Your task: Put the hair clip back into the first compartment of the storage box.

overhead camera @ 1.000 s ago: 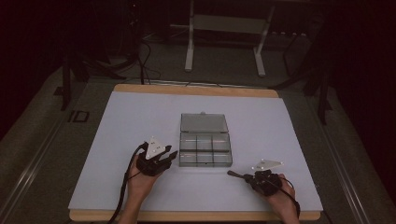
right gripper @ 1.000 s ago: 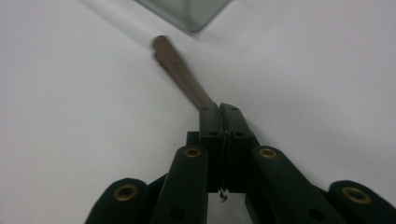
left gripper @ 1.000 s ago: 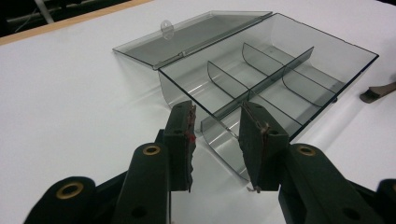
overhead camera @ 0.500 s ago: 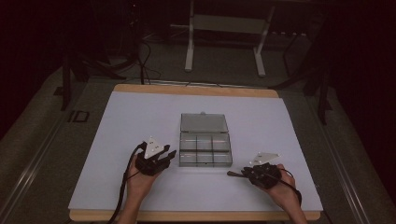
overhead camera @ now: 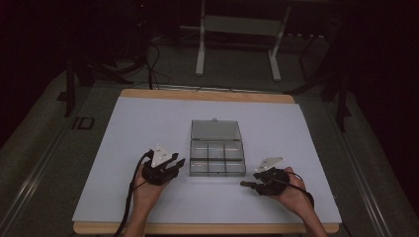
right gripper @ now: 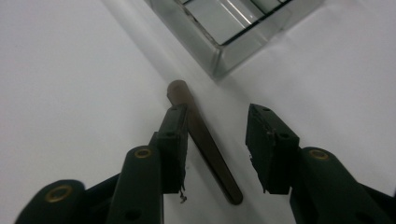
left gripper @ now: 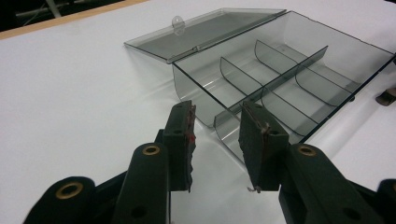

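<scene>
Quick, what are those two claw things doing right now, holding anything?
Left gripper: open, empty, beside the clear box.
Right gripper: open, a brown stick lying between its jaws, not gripped.

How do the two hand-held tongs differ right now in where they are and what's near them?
The left tongs sit close against the clear box's left side, aimed at a corner of it; the right tongs lie apart from the box, off its front right corner. The right tongs have a thin brown stick on the table between their jaws, beside one jaw; the left tongs have nothing between theirs. Both are open and hold nothing.
</scene>
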Demonstrator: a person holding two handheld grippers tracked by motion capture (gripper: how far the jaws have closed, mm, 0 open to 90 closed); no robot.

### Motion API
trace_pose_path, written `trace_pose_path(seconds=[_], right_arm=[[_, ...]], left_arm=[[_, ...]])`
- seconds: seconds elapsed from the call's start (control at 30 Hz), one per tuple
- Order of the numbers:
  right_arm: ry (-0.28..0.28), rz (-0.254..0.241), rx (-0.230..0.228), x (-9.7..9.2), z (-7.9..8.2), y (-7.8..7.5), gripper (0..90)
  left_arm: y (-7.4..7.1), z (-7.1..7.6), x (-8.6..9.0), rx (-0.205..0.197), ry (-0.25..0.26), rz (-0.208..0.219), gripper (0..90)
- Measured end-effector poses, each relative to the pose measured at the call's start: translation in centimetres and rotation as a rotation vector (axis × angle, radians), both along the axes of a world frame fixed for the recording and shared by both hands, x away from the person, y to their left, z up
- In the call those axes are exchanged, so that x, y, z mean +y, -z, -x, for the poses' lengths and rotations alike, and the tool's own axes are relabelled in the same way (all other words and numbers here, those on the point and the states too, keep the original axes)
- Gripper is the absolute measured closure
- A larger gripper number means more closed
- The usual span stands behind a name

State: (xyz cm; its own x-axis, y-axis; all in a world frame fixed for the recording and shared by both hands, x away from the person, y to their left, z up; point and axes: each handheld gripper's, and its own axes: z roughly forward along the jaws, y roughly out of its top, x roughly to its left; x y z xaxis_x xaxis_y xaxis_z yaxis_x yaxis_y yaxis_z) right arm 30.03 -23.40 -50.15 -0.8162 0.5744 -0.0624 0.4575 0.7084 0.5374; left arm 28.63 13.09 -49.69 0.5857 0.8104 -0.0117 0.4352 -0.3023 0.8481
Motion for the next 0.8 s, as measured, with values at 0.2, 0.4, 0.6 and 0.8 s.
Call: trace_pose_path(seconds=[0.2, 0.4, 0.6, 0.8], right_arm=[[-0.041, 0.019, 0.019, 1.0, -0.2, 0.3, 58.2], [-0.071, 0.028, 0.035, 2.0, -0.4, 0.5, 65.0], [-0.062, 0.049, 0.042, 2.2, -0.7, 0.7, 76.2], [-0.030, 0.069, 0.049, 1.7, -1.0, 0.5, 76.9]], left_arm=[[0.0, 0.0, 0.1, -0.002, -0.002, 0.002, 65.3], [0.0, 0.0, 0.1, -0.002, -0.002, -0.001, 65.3], [0.0, 0.0, 0.2, -0.002, -0.006, 0.002, 65.3], [0.0, 0.0, 0.2, 0.000, -0.004, 0.001, 65.3]])
